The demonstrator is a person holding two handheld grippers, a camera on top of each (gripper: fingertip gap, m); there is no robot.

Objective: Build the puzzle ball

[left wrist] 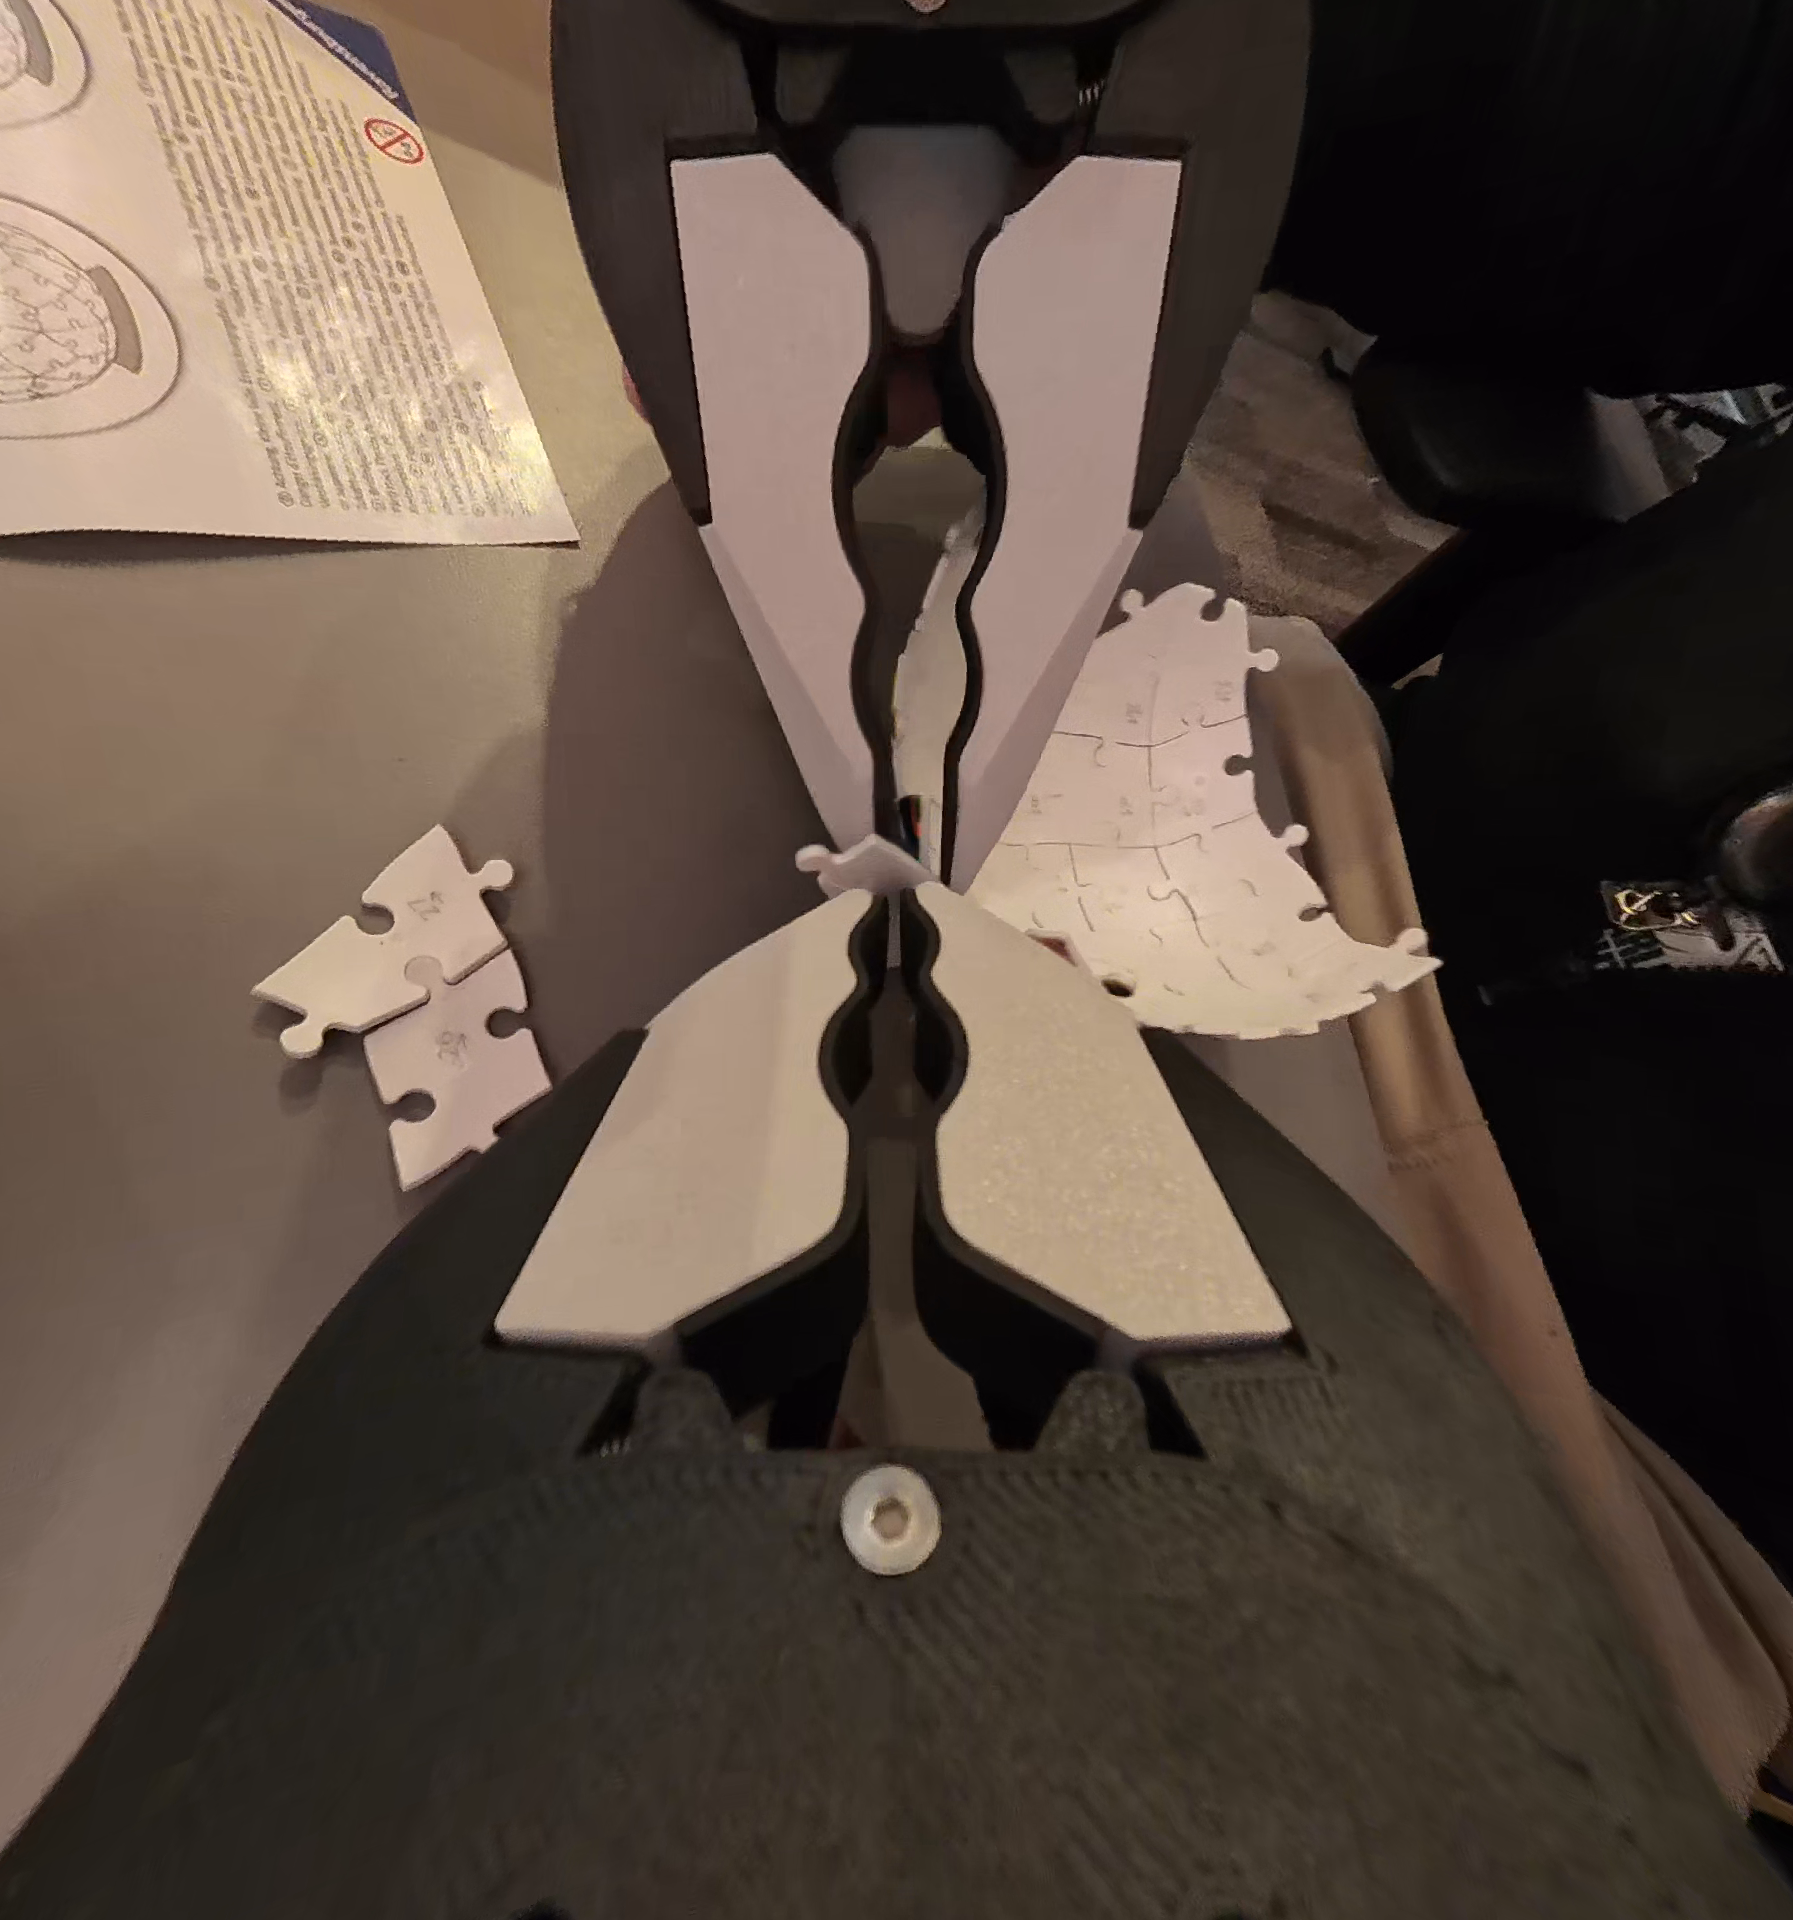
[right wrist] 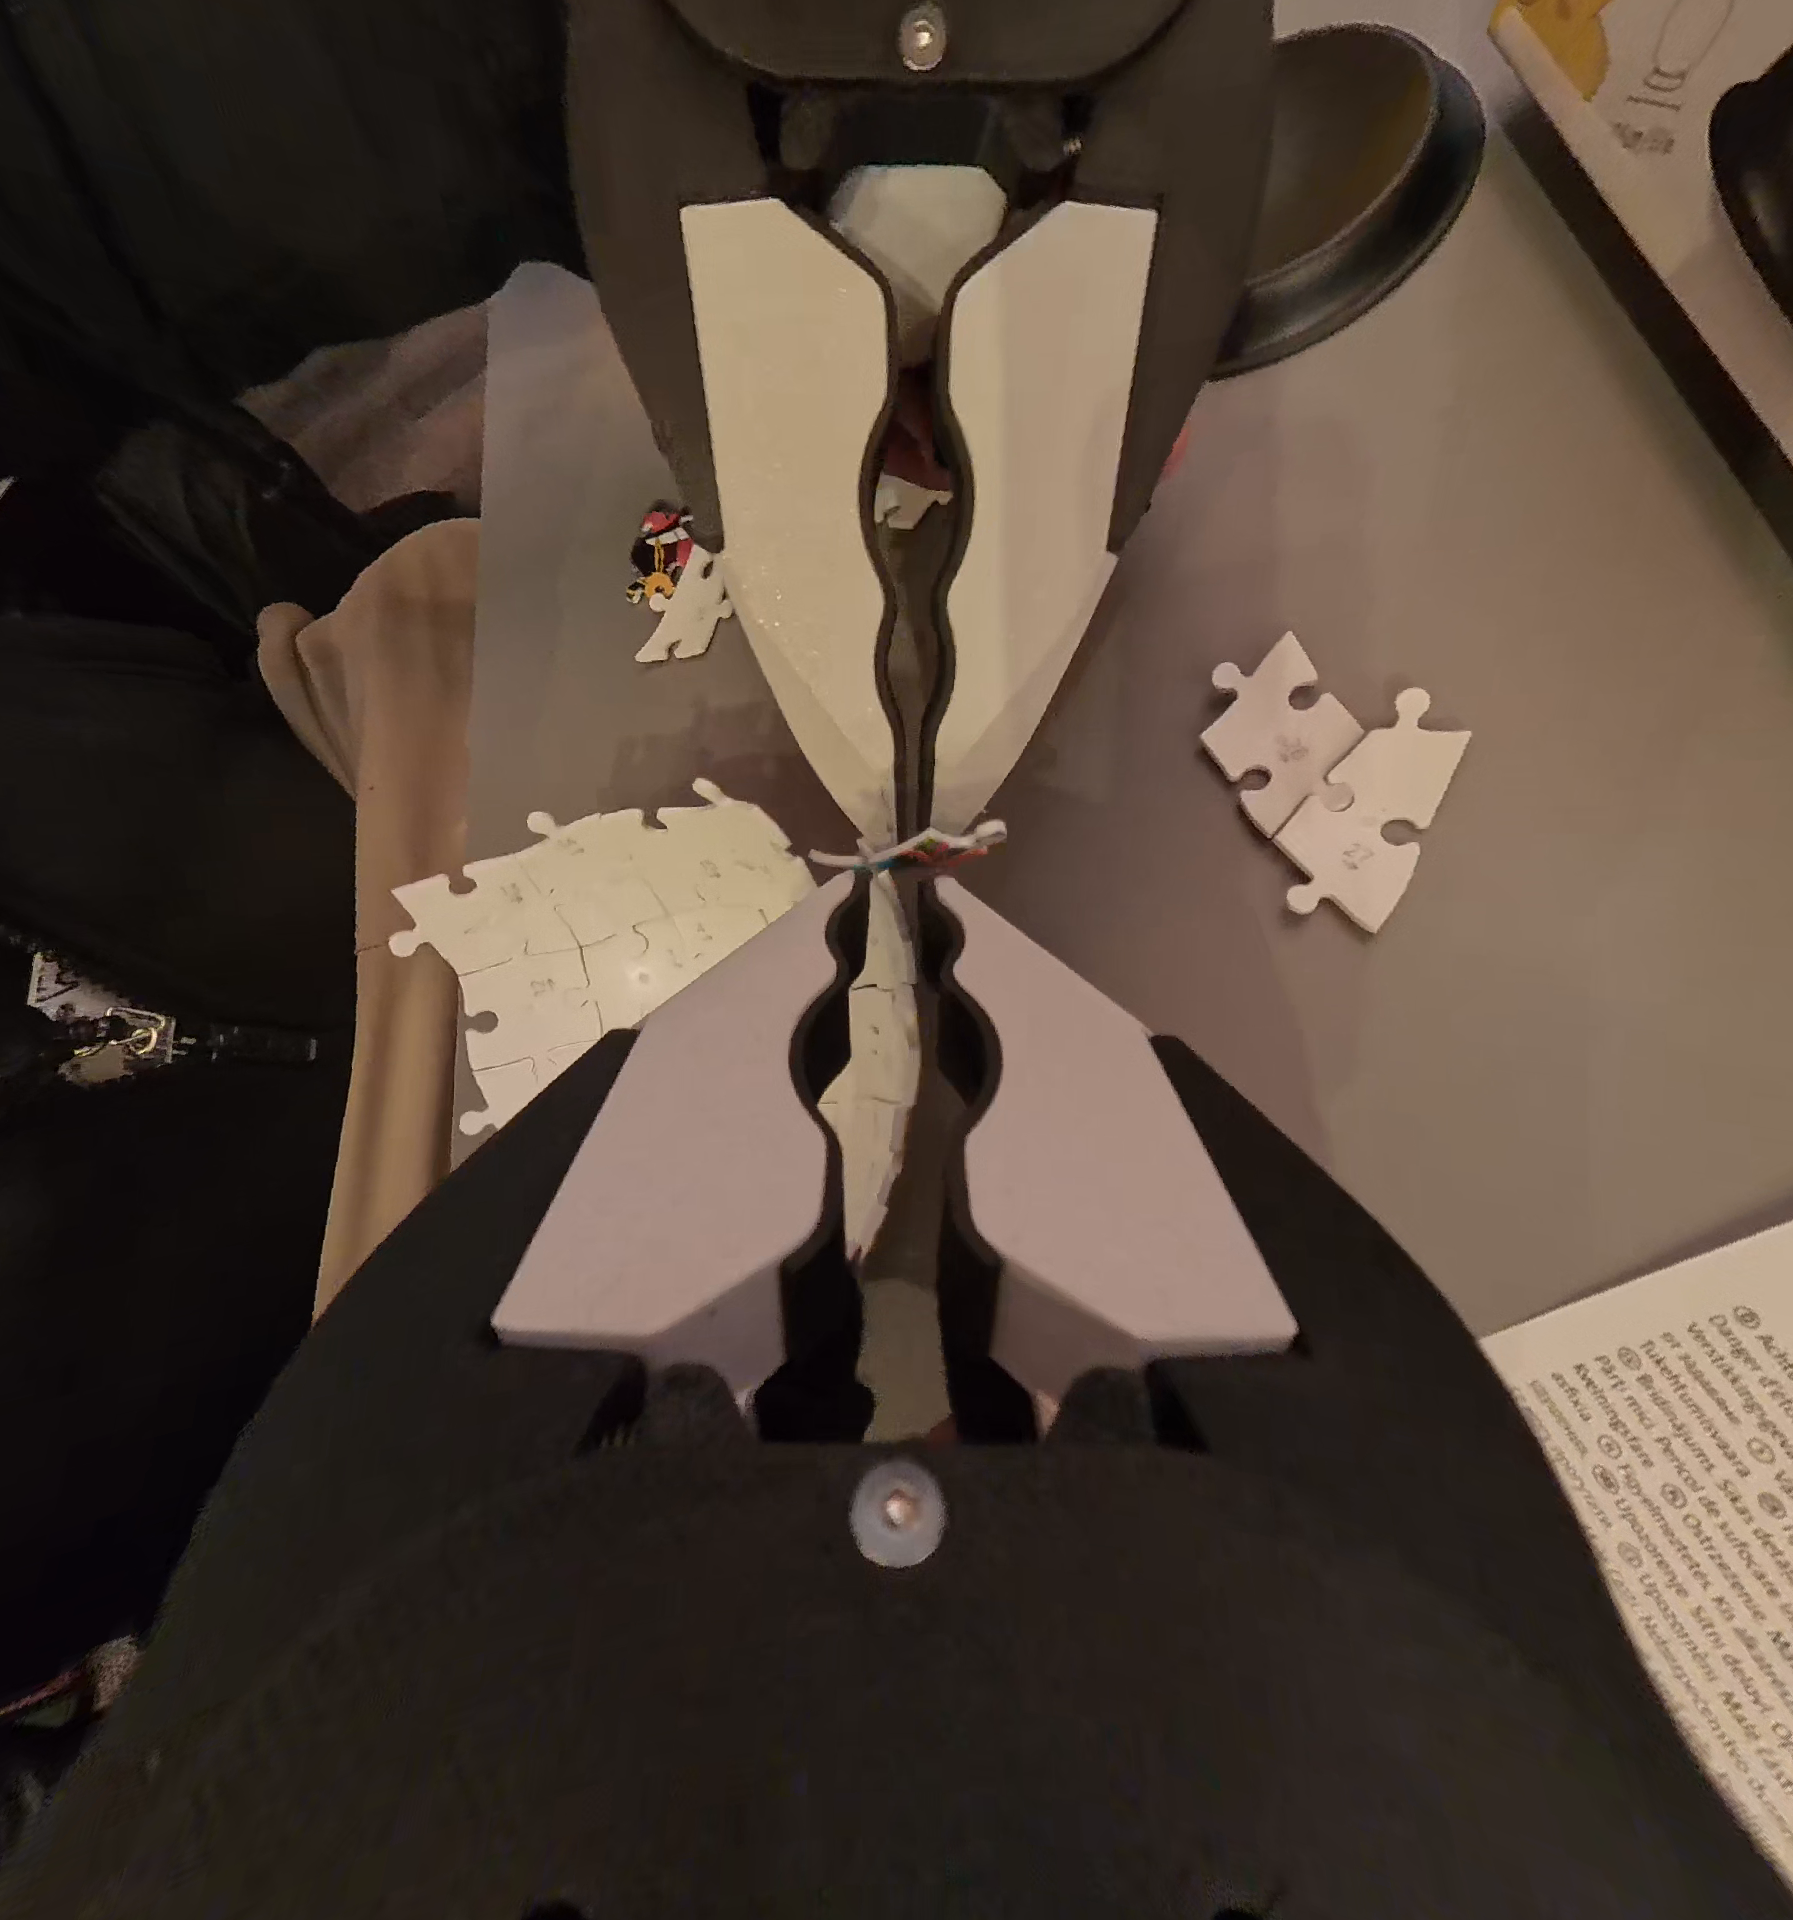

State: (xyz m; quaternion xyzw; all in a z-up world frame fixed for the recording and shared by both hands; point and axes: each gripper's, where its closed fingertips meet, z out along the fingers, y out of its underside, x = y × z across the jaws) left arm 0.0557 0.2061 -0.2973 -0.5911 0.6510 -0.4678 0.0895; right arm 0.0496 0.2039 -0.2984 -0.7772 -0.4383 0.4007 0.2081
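Puzzle piece (left wrist: 864, 864) pinched between both claws (left wrist: 897, 891) (right wrist: 897, 871), tip-to-tip.

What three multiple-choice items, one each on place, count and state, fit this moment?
1. The loose white cluster lies: A on the floor; B on the grey table; C in tongs.
2. It has: A two pieces; B four; C six.
3. The left tongs are: A wide open; B lying on the table; C shut on a single piece.
Key: B, it rests flat on the bare tabletop; A, one seam joins two pieces; C, the tips pinch that piece.
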